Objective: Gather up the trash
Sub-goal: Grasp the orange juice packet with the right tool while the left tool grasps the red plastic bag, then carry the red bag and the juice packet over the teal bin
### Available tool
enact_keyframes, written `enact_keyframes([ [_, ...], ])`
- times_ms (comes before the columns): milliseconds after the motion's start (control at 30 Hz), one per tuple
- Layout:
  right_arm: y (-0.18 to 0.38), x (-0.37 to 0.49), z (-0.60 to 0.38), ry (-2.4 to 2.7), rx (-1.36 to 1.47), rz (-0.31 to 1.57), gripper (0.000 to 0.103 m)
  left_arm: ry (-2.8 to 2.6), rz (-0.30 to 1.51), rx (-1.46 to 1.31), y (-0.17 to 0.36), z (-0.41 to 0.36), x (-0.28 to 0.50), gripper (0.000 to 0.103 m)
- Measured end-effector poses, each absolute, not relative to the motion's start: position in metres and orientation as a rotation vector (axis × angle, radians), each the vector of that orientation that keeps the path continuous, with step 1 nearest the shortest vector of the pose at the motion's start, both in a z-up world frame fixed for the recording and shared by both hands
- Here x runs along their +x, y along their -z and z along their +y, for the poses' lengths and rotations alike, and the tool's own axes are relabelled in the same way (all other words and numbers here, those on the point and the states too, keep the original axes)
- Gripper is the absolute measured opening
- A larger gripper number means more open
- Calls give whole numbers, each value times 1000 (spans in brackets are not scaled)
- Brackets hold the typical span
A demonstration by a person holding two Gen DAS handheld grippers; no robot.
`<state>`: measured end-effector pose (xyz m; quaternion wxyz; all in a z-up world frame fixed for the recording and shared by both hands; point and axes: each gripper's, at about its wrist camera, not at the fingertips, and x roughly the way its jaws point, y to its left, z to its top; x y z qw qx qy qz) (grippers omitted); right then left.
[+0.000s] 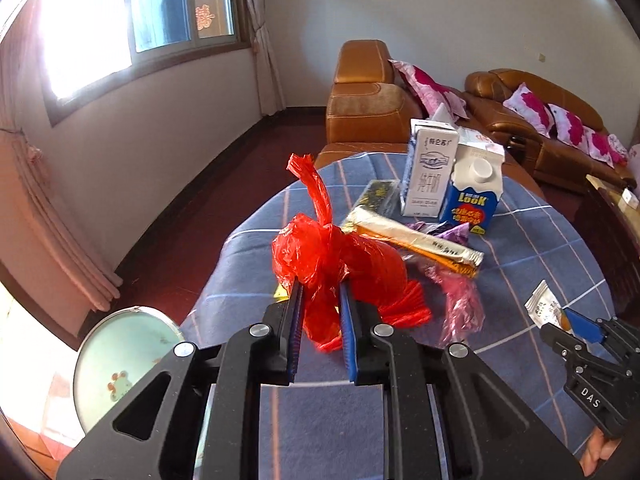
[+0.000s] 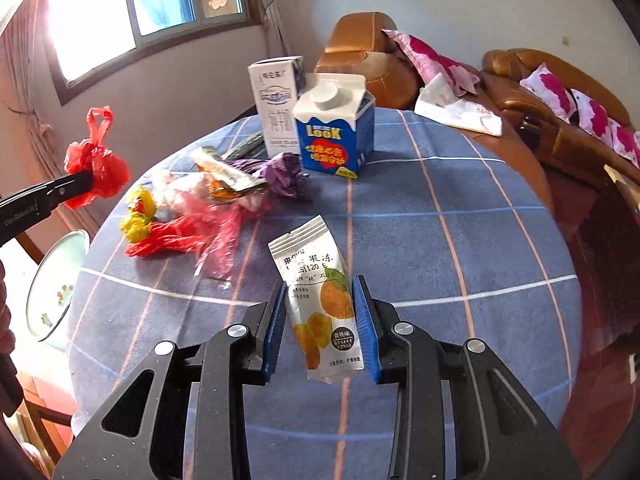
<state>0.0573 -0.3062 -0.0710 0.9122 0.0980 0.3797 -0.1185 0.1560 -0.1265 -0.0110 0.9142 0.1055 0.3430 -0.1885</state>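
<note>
left fingers (image 1: 320, 300) pinching red bag (image 1: 320, 256), handle upward; right fingers (image 2: 320, 320) pinching upright jelly pouch (image 2: 320, 300)

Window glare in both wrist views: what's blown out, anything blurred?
Left wrist: window clips to white, washing the wall below it; red bag sharp. Right wrist: same window blown out; pink wrapper smeared, pouch text readable; both views bend the table edge.

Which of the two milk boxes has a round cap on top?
The short blue carton marked "LooK" has the round white cap. The taller white carton right beside it has a flat top with no cap.
</note>
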Motion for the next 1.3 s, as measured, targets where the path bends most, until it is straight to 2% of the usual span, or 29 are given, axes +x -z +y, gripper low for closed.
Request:
enact_keyframes([
  [1300, 48, 98, -97, -122, 74, 747, 34, -17, 758, 94, 38, 87, 109, 17],
])
